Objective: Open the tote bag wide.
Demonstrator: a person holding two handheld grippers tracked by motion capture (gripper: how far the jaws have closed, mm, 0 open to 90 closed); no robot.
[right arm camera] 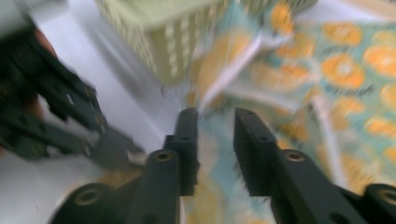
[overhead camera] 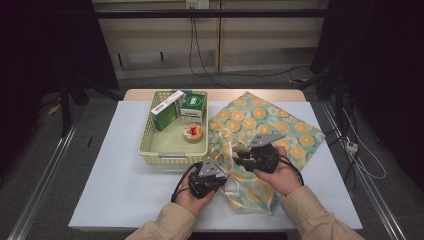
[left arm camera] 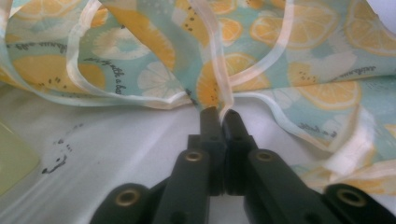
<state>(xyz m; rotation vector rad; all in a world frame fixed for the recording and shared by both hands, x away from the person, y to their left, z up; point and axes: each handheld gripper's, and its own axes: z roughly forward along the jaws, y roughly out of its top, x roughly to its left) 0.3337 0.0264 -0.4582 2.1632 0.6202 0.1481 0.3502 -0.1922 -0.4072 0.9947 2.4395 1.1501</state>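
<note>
A thin cloth [overhead camera: 265, 125] printed with orange slices on pale green lies crumpled on the right half of the white table [overhead camera: 125, 190]. My left gripper [overhead camera: 221, 164] is at the cloth's near left edge. In the left gripper view, the left gripper [left arm camera: 220, 114] is shut on the cloth's pale hem [left arm camera: 219, 88], which rises from between the tips. My right gripper [overhead camera: 240, 159] hovers just right of it over the cloth. In the blurred right gripper view, the right gripper [right arm camera: 215, 116] has its jaws apart with only the cloth [right arm camera: 355, 70] beneath them.
A pale yellow basket [overhead camera: 172, 157] stands left of the cloth. It holds a green and white box [overhead camera: 165, 111], a second box [overhead camera: 194, 107] and a small round container [overhead camera: 193, 133]. The basket [right arm camera: 159, 28] is close ahead in the right gripper view.
</note>
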